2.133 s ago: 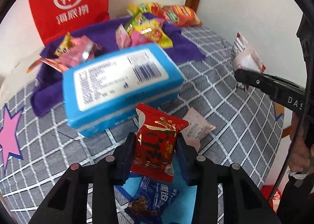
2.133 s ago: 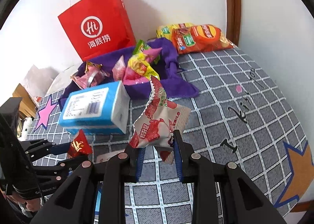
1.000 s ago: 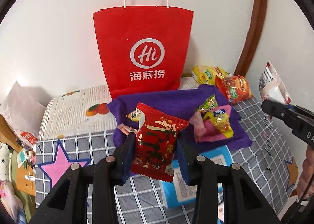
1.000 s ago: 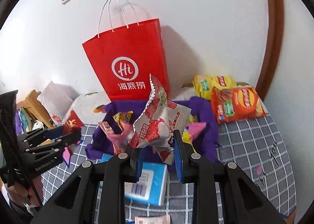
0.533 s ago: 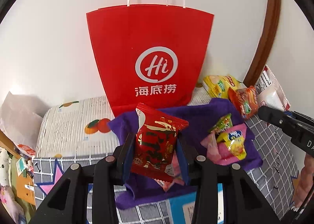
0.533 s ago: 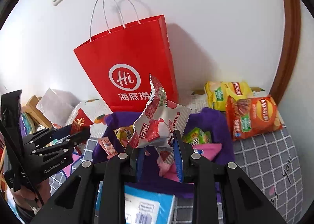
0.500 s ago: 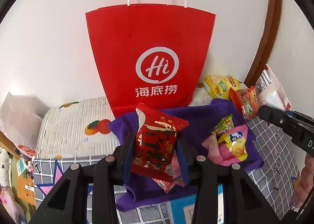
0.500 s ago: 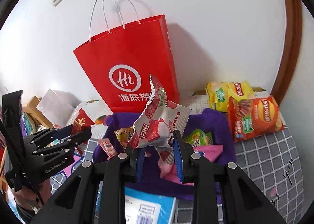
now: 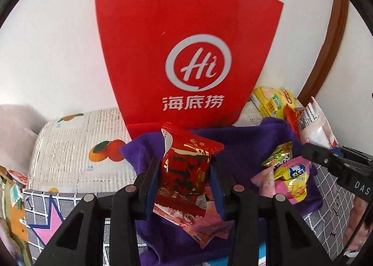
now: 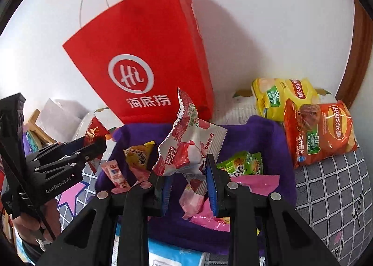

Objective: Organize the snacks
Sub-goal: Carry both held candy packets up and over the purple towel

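Since the frames a second back, the red paper bag has swelled to fill most of the left wrist view, and the blue box that lay under the claws has slid nearly off the bottom edge; both claws now hang over the purple cloth rather than over the grid-patterned cover. The grips have not changed; the left claw stays clamped on the red foil packet, upright between its pads; the right claw stays clenched on the pink-and-white packet, whose crimped top juts above the fingers.

The cloth is crowded; a green packet, a yellow packet and pink wrappers lie on it, with bare purple mainly along its far fold, just before the bag's base. Beyond the cloth's right edge lie an orange crisp bag and a yellow crisp bag, overlapping, close to the wall. In the left wrist view the right claw's tip sits above the cloth's right side, apart from the left claw.
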`<state>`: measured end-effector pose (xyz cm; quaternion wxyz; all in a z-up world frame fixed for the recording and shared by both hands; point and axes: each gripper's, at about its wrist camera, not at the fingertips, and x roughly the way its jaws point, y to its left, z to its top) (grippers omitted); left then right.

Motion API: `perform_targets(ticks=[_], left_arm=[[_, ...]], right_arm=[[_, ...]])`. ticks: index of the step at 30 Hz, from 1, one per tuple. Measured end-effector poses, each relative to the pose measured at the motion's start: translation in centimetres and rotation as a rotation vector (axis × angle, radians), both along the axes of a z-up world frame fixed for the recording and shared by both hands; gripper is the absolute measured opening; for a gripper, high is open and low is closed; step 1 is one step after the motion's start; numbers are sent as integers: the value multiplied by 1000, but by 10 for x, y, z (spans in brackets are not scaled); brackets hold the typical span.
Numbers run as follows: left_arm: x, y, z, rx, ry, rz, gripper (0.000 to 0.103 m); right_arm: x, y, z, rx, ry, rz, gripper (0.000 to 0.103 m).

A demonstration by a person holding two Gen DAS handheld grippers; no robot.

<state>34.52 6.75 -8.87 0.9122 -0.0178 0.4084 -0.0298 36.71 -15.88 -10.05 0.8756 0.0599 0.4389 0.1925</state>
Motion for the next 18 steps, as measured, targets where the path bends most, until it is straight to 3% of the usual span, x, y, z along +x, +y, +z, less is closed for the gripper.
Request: perform_targets(ticks=[18], left_arm=[[11,13,-19,-28,55,17,38]], right_arm=[[18,12,-48,-27,164,41,27]])
